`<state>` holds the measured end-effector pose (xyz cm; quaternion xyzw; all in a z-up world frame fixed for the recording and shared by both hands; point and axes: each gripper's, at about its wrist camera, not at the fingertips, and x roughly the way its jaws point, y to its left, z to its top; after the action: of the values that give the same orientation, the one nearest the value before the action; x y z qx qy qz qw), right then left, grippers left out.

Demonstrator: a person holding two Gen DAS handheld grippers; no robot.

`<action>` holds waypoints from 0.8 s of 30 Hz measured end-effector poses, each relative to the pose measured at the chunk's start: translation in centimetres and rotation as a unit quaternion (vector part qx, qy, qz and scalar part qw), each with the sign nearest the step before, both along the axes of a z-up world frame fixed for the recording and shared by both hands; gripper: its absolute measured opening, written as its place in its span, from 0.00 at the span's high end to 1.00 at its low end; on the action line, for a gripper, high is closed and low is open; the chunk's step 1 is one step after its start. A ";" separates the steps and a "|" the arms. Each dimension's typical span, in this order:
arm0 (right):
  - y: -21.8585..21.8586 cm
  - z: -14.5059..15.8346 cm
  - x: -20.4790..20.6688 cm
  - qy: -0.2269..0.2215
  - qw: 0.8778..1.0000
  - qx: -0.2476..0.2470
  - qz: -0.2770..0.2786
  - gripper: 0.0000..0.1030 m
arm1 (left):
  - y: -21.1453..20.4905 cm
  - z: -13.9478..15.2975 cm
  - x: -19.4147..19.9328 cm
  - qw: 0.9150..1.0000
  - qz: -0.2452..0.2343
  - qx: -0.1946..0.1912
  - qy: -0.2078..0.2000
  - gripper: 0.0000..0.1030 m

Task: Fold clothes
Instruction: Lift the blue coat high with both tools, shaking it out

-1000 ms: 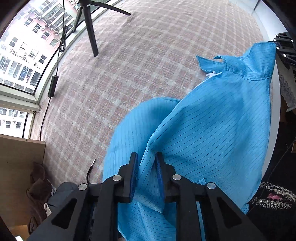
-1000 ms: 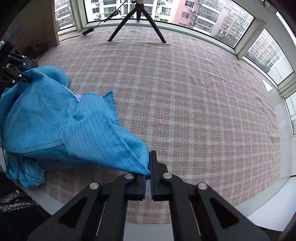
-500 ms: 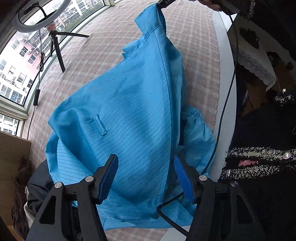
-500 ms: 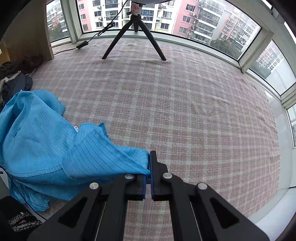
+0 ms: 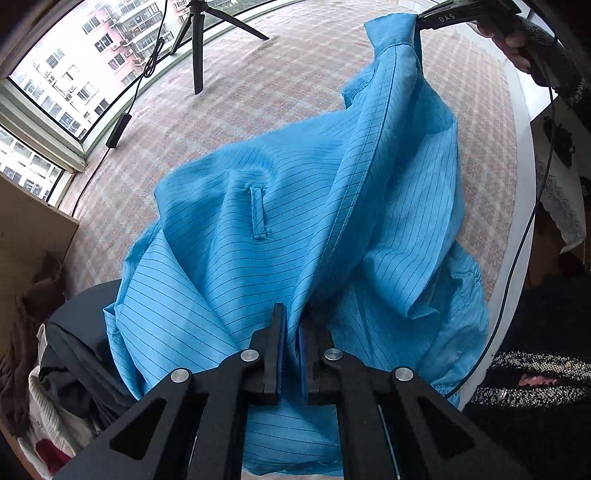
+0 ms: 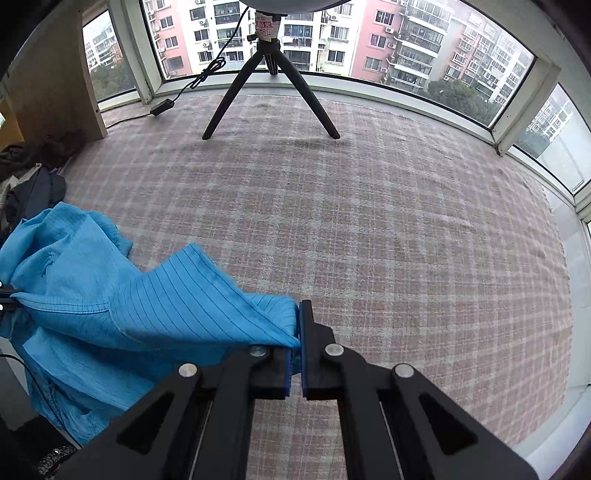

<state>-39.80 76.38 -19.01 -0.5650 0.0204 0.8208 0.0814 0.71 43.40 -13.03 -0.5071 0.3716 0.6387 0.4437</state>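
A blue pinstriped garment (image 5: 303, 206) hangs stretched between my two grippers above the pink plaid surface (image 5: 288, 74). My left gripper (image 5: 291, 325) is shut on a fold of the garment near its lower part. My right gripper (image 6: 298, 325) is shut on another edge of the garment (image 6: 147, 306); it shows in the left wrist view (image 5: 424, 20) at the top right, pinching the cloth. The garment's lower part droops over the near edge.
A black tripod (image 6: 271, 85) stands at the far side by the windows, with a cable and adapter (image 6: 162, 107) beside it. A pile of dark and white clothes (image 5: 55, 362) lies at the left. A wooden board (image 6: 55, 74) stands at the far left.
My left gripper let go of the garment, opened wide, then shut again on a new fold. My right gripper kept its hold and lifted the cloth up and away.
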 end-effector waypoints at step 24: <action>2.2 -4.0 -3.3 0.005 0.996 -0.068 0.056 0.55 | 1.4 0.7 2.8 0.997 0.059 0.005 0.059 0.96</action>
<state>-43.11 78.60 -23.02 -0.5655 0.0449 0.8235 -0.0028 3.53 44.85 -12.35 -0.4873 0.3631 0.6942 0.3858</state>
